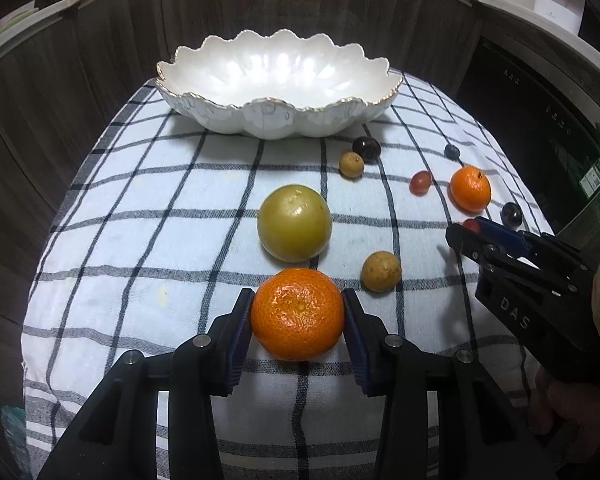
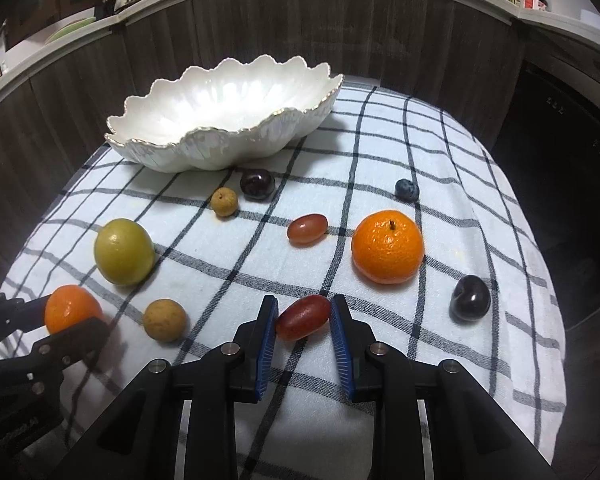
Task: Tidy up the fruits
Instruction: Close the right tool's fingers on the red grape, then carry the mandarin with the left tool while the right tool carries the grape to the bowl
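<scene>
A white cloth with a dark check pattern [image 2: 380, 152] covers the table, set before dark wood-grain cabinet fronts under a pale counter. At the far edge stands a white scalloped ceramic bowl with a gilt rim [image 1: 276, 114], empty, most likely the place meant for the fruit. All the fruit lies loose on the cloth: a round yellow-green fruit [image 1: 295, 223], two small tan longans, dark cherries, a blueberry, a second mandarin [image 2: 387, 246] and another red grape [image 2: 307, 229].

The left gripper [image 1: 298, 312] has its two pads pressed against the sides of a dimpled orange mandarin [image 1: 298, 314], which sits on the cloth nearest that camera. The right gripper [image 2: 303, 316] has its blue-padded fingers closed onto an oblong red grape [image 2: 303, 317], also resting on the cloth. Both grips look taken across the fruit's width, probably so each piece lifts without rolling. Neither piece appears lifted yet.
</scene>
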`<state>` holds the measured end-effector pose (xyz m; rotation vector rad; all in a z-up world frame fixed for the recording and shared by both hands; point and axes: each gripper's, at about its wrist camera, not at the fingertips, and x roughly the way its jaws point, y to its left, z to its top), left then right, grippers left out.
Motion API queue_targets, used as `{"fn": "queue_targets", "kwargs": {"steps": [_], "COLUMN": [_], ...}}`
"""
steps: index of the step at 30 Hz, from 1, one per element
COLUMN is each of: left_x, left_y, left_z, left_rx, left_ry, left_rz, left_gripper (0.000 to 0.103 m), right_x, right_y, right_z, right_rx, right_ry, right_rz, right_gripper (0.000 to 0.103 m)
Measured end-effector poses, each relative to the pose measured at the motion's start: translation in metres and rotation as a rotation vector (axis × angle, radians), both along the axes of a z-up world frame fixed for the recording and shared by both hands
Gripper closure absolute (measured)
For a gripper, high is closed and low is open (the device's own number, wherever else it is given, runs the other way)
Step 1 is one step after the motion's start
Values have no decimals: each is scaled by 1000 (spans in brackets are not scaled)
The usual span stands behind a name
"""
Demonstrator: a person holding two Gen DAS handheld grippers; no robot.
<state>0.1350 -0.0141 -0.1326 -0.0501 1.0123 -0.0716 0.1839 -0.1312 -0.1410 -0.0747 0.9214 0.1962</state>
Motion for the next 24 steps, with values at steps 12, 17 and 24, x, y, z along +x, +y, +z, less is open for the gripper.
{"fn": "queue_targets", "kwargs": {"steps": [12, 17, 24], "left_x": [0, 3, 12], "left_y": [13, 18, 24], "left_z": [18, 29, 44], "left_rx": [4, 12, 21], "left_ry": [-58, -81, -109], "left_rz": [27, 34, 34], "left_gripper": [61, 61, 61], "right_x": [-7, -2, 8], "right_y": [9, 13, 19], "right_z": [27, 43, 61], "right_rx": [-9, -12, -7], "right_ry": [-46, -84, -124], "right_rz": [-5, 2, -5], "right_gripper": [75, 75, 75]}}
